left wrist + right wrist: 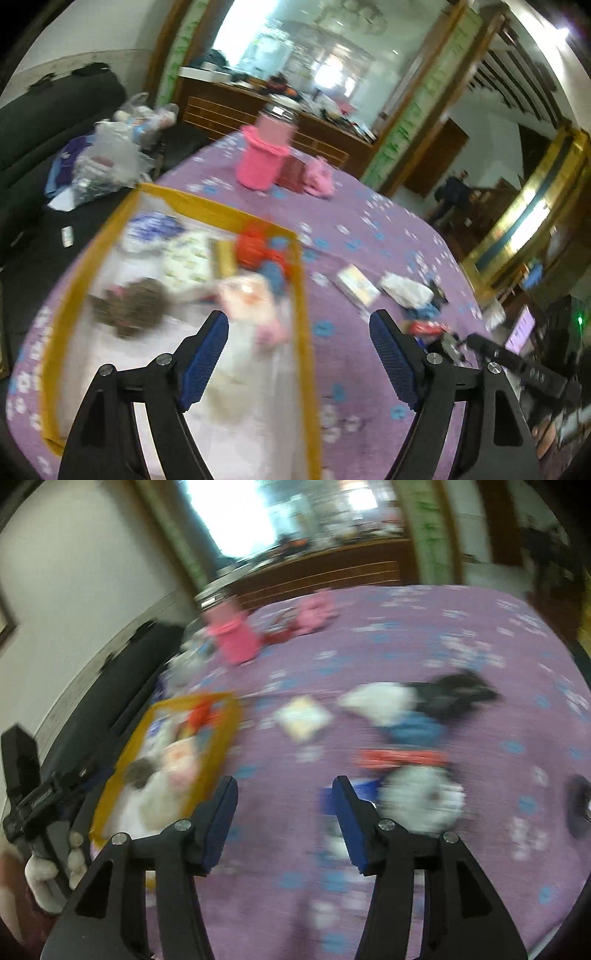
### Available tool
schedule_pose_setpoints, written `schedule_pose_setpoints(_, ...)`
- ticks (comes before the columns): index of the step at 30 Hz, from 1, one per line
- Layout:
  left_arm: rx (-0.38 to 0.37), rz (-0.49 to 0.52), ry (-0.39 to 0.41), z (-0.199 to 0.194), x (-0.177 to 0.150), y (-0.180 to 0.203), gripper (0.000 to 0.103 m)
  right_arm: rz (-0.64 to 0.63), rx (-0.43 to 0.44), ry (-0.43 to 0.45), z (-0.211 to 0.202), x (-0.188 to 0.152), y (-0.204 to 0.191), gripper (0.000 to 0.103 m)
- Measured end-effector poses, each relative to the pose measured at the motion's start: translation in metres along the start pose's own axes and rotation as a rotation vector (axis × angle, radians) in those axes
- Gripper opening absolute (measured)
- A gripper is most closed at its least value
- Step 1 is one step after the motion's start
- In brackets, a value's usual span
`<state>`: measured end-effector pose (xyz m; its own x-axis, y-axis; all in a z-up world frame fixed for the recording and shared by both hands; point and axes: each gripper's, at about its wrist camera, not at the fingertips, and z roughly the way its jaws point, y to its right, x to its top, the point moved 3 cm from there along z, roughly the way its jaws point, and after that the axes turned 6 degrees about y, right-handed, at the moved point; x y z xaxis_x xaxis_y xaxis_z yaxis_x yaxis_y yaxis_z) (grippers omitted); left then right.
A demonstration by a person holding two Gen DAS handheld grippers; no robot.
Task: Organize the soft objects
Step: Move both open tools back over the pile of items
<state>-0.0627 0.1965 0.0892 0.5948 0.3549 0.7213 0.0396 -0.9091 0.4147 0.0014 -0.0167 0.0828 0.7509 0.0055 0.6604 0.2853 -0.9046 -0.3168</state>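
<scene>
Both jaws stand apart with nothing between them: the left gripper hangs over the near right rim of the yellow-edged mesh bin, the right gripper over open purple bedspread. Inside the bin lie blurred soft things, a brown plush, a pale pink toy and a red-and-blue one. To its right a loose heap of white, blue and black soft items lies well apart, with a pink cup far back near the bed's edge.
</scene>
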Motion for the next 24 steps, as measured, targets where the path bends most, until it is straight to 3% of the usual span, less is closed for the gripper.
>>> schedule_pose_setpoints(5,-0.03,0.048,-0.075,0.029,-0.007,0.043,0.079,0.132,-0.115,0.054,-0.04,-0.001,0.082,0.052)
schedule_pose_setpoints(10,-0.037,0.057,-0.14,0.055,-0.01,0.071,0.079,0.216,-0.158,0.085,-0.055,-0.006,0.13,0.051)
schedule_pose_setpoints(18,0.017,0.061,-0.199,0.093,-0.007,0.097,0.081,0.255,-0.179,0.113,-0.036,-0.001,0.16,0.051)
schedule_pose_setpoints(24,0.067,-0.029,-0.24,0.153,0.005,0.097,0.083,0.263,-0.183,0.141,-0.024,-0.004,0.177,0.051)
